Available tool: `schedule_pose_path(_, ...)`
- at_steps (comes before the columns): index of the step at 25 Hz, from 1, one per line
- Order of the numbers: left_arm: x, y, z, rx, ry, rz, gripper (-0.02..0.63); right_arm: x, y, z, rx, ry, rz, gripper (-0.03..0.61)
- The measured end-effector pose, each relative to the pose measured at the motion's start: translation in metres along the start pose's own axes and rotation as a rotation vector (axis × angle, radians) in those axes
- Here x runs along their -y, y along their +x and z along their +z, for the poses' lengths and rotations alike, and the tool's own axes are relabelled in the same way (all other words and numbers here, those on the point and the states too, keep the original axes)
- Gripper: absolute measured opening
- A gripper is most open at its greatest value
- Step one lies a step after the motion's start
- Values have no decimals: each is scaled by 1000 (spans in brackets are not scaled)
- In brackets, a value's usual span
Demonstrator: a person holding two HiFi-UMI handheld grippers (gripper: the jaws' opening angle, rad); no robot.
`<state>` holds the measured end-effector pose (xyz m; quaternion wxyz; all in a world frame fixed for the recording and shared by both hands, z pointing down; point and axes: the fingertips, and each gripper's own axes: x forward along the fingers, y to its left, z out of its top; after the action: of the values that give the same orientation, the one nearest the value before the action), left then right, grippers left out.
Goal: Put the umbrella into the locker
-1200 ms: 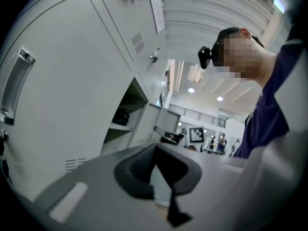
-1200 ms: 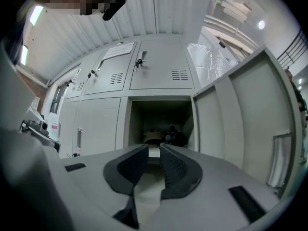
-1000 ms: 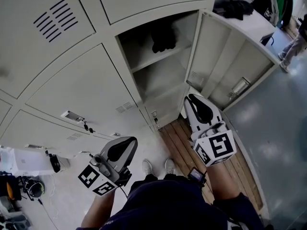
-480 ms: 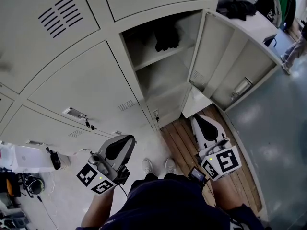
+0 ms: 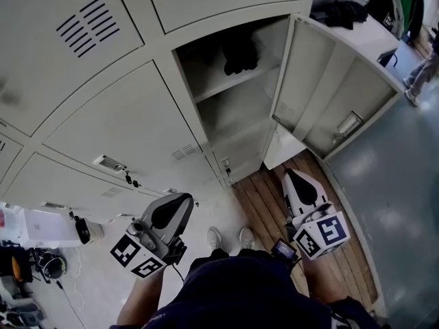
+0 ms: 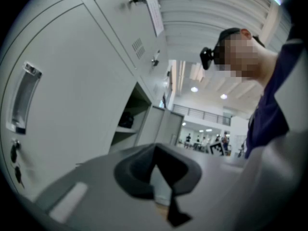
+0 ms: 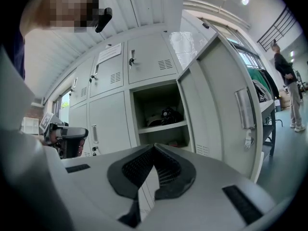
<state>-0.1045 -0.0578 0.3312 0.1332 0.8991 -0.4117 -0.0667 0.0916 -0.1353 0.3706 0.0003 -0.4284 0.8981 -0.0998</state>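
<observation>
**Head view: umbrella on the locker shelf, both tongs clenched on nothing**

Places the umbrella [image 5: 237, 53] as a dark bundle on the upper shelf [image 5: 206, 88] of the open locker [image 5: 236, 112], toward the back and well apart from both tongs. Cannot make out its handle or folds at this size. Leaves the compartment below that shelf bare and pale. Shows the door [image 5: 322, 81] swung wide to the right, with its handle [image 5: 345, 124] on the outer face.

Finds the right tongs [image 5: 289, 173] low in front of the locker, over the wooden slats [image 5: 260, 208] and just beside the door's lower corner. Reads them in the right gripper view as fully clenched, ribbed pads [image 7: 144, 165] pressed tip to tip, with nothing caught between and nothing touched.

Finds the left tongs [image 5: 190, 197] further left, before the closed locker fronts, likewise clenched in the left gripper view: dark pads meeting at the tip, gripping nothing.

For writing, offers only black-and-white square markers on each cube [image 5: 328, 230], plus a paper sheet [image 7: 110, 52] stuck to a closed upper locker front, its print too small to read. Gives no brand name anywhere.

Takes in a pair of pale shoes [image 5: 230, 238] on the floor between the two tongs.
</observation>
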Motion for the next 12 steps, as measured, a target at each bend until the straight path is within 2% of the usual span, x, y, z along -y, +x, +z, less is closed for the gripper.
schedule_pose_path(12,-2,2,2,-3,11,2,3,-2,9,-6,-16,7,26,6)
